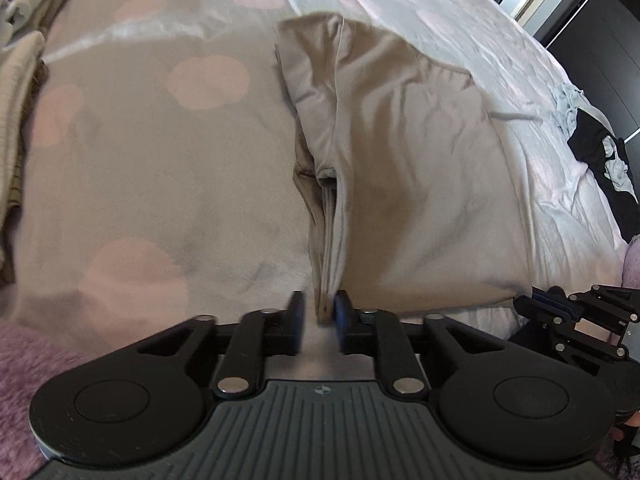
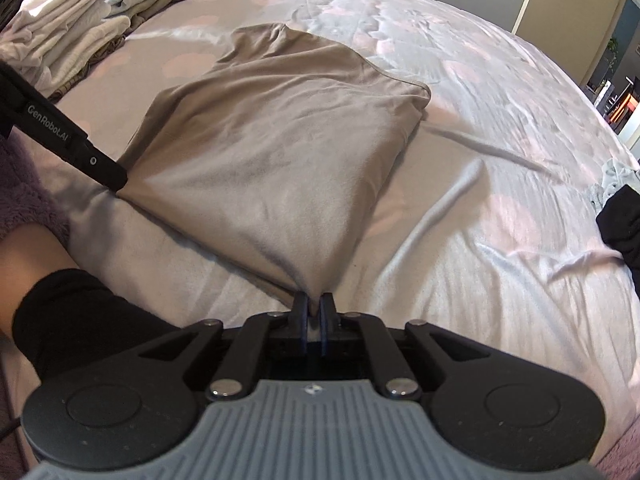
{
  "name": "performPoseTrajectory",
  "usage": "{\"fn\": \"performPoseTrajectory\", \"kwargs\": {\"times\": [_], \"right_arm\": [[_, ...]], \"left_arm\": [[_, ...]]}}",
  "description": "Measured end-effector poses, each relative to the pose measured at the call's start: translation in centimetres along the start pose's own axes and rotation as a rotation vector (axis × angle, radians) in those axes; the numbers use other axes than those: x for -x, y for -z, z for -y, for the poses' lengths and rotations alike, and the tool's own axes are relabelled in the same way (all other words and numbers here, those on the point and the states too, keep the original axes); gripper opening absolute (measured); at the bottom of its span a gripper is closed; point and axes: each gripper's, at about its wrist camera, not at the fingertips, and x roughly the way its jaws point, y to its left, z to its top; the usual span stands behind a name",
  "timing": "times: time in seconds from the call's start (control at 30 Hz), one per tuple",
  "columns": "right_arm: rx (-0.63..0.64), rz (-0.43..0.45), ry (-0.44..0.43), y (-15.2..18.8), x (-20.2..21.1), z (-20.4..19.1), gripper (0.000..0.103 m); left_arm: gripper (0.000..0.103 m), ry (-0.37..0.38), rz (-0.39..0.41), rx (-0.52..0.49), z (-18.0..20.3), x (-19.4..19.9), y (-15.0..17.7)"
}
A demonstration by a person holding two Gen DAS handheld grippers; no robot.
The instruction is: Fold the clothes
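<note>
Both grippers pinching near corners of a beige garment (image 2: 280, 148) on the bed (image 2: 480, 208).

Left gripper (image 1: 319, 312): jaws nearly closed on the bunched near-left edge of the cloth. Right gripper (image 2: 315, 312): jaws clamped on the near-right corner, which is pulled to a point. Garment lies partly folded on the pink-spotted sheet; folded clothes stack (image 2: 76, 36) at far left; dark clothing (image 2: 622, 224) at right edge.

Matte black linkages, silver screws, ribbed grey housing on right gripper (image 2: 315, 307); blue pads. Fuzzy mauve sleeve (image 2: 24, 204), black glove (image 2: 80, 320), probably fingerless.
</note>
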Motion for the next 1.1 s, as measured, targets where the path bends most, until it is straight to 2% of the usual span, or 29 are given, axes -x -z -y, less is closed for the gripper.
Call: {"fn": "performPoseTrajectory", "kwargs": {"times": [0.07, 0.1, 0.23, 0.37, 0.53, 0.7, 0.9, 1.1], "right_arm": [[-0.032, 0.007, 0.005, -0.1, 0.6, 0.5, 0.020], [-0.049, 0.013, 0.013, -0.2, 0.9, 0.8, 0.032], [-0.136, 0.051, 0.040, -0.9, 2.4, 2.4, 0.035], [-0.227, 0.080, 0.030, -1.8, 3.2, 4.1, 0.044], [-0.258, 0.082, 0.026, -3.4, 2.7, 4.9, 0.059], [-0.262, 0.073, 0.016, -5.0, 1.8, 5.6, 0.066], [-0.315, 0.045, -0.004, -6.2, 0.1, 7.0, 0.066], [-0.390, 0.031, -0.025, -7.3, -1.6, 8.9, 0.066]], "left_arm": [[0.024, 0.002, 0.039, 0.001, -0.1, 1.2, 0.0], [0.026, -0.002, 0.062, -0.002, -0.1, 1.7, -0.2], [0.039, -0.029, 0.160, 0.001, -0.1, 3.7, -1.1], [0.043, -0.028, 0.223, 0.019, -0.1, 4.2, -2.4], [0.046, -0.002, 0.216, 0.049, -0.6, 3.4, -3.8], [0.046, 0.041, 0.181, 0.097, -1.7, 2.3, -5.2], [0.047, 0.045, 0.149, 0.133, -2.9, 0.9, -6.9], [0.047, 0.112, 0.135, 0.189, -4.7, -1.0, -8.4]]}}
